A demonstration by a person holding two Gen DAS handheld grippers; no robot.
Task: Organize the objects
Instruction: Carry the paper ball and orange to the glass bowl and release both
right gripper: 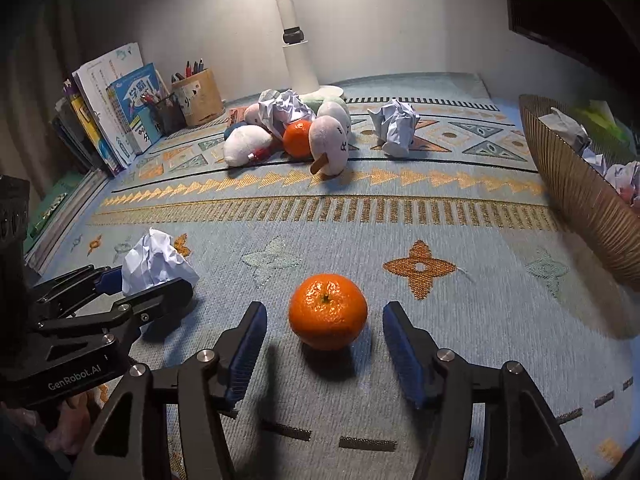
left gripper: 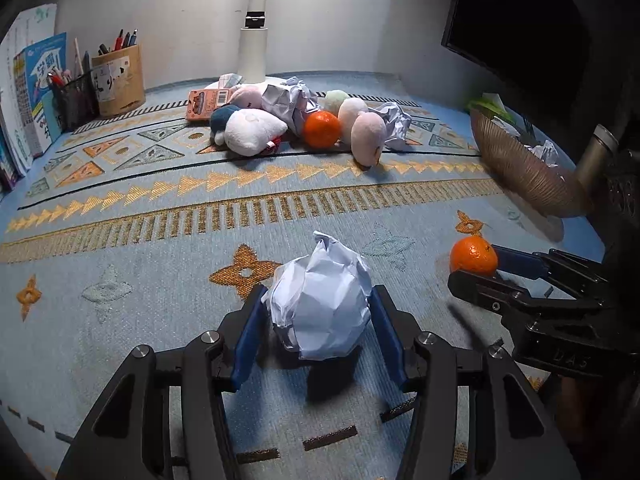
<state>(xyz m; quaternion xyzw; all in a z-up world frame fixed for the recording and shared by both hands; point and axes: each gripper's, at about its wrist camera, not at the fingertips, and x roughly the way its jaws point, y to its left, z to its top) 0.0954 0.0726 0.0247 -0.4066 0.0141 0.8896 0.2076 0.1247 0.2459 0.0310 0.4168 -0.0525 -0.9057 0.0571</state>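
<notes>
- Left gripper (left gripper: 318, 312): jaws touching both sides of a paper ball (left gripper: 320, 300) on the mat (left gripper: 160, 240).
- Right gripper (right gripper: 324, 322): jaws wide, orange (right gripper: 328, 311) between, untouched.
- Far: toy pile (right gripper: 288, 136); bowl (right gripper: 580, 200) at right.

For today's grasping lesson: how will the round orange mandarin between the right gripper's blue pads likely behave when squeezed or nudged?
The round orange mandarin would probably roll if nudged, being nearly spherical on the flat woven cloth. Its glossy, dimpled peel suggests slight give, so a hard squeeze may bruise it. The right gripper stands open around it, with gaps either side.

bowl (right gripper: 576, 184) and monitor (left gripper: 516, 12) cut off; book titles illegible
</notes>
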